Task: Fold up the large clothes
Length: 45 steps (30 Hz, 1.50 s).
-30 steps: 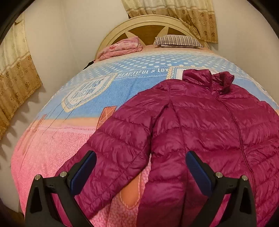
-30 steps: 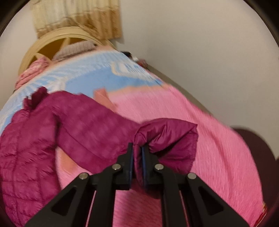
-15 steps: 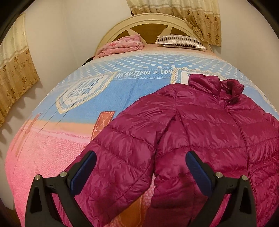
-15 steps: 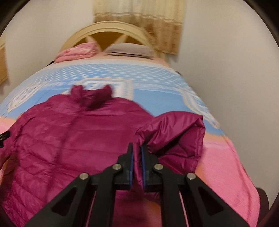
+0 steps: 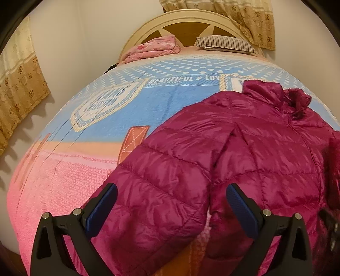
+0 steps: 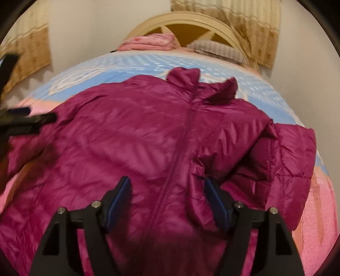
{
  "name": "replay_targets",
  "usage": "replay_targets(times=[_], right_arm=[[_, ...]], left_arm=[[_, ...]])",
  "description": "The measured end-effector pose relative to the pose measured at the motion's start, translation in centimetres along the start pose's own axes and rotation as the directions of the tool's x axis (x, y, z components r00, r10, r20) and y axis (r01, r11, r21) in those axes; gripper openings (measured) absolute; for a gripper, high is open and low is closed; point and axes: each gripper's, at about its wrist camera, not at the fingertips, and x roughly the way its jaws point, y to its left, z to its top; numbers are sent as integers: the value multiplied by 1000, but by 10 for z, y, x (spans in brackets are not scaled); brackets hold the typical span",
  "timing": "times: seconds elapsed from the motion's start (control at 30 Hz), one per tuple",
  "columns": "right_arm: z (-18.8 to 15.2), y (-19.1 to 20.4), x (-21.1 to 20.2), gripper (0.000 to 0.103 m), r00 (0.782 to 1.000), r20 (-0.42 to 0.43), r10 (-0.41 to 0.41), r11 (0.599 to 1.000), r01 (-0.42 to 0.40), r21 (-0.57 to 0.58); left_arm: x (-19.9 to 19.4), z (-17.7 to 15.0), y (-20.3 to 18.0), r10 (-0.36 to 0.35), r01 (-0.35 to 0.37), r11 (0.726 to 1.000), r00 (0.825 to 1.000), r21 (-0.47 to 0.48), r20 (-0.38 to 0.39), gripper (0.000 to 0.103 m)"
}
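A magenta quilted puffer jacket (image 5: 244, 148) lies front up on the bed, collar toward the headboard; it also fills the right wrist view (image 6: 138, 138). Its left sleeve (image 5: 161, 191) stretches out toward me between the fingers of my open left gripper (image 5: 171, 207), which hovers over it and holds nothing. Its right sleeve (image 6: 282, 167) is folded in over the jacket's front, the cuff (image 6: 199, 203) lying by the right pad of my open right gripper (image 6: 169, 203). The left gripper (image 6: 25, 121) shows blurred at the left edge of the right wrist view.
The bed has a blue, orange and pink printed cover (image 5: 102, 118). A folded pink blanket (image 5: 155, 47) and a striped pillow (image 5: 227, 42) lie against the cream headboard (image 5: 187, 19). Curtains (image 5: 19, 80) hang at left and behind. White walls flank the bed.
My right gripper carried the right sleeve inward over the jacket's front, then opened and let it go. My left gripper, open throughout, moved closer over the left sleeve.
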Motion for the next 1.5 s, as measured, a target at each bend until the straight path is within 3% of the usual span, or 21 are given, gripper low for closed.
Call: replay_targets(times=[0.33, 0.4, 0.43, 0.5, 0.63, 0.8, 1.0, 1.37, 1.43, 1.5], right_arm=[[-15, 28, -42, 74, 991, -10, 137, 982, -137, -130], [-18, 31, -45, 67, 996, 4, 85, 985, -83, -154], [-18, 26, -48, 57, 998, 20, 67, 988, -63, -141], [-20, 10, -56, 56, 995, 51, 81, 993, -77, -91], [-24, -38, -63, 56, 995, 100, -9, 999, 5, 42], [-35, -99, -62, 59, 995, 68, -79, 979, 65, 195], [-49, -141, -58, 60, 987, 50, -155, 956, 137, 258], [-88, -173, -55, 74, 980, 65, -186, 931, 154, 332], [-94, -177, -54, 74, 982, 68, -177, 926, 143, 350], [-99, -183, -51, 75, 985, 65, -162, 919, 126, 373]], left_arm=[[-2, 14, -5, 4, -3, 998, 1000, -62, 6, 102], [-6, 15, -12, -8, 9, 998, 1000, -60, 14, 102], [-8, 15, -15, -15, 16, 998, 1000, -55, 18, 102], [-15, 15, -28, -36, 37, 999, 999, -22, 34, 102], [-24, 15, -53, -85, 83, 996, 995, 34, 45, 102], [-38, 21, -85, -152, 147, 986, 986, 82, 62, 102], [-51, 26, -126, -235, 226, 965, 970, 131, 61, 102], [-40, 15, -196, -327, 323, 923, 945, 208, -20, 102], [-39, 14, -202, -332, 328, 918, 943, 223, -21, 89], [-35, 14, -209, -351, 354, 902, 935, 248, -55, 31]])
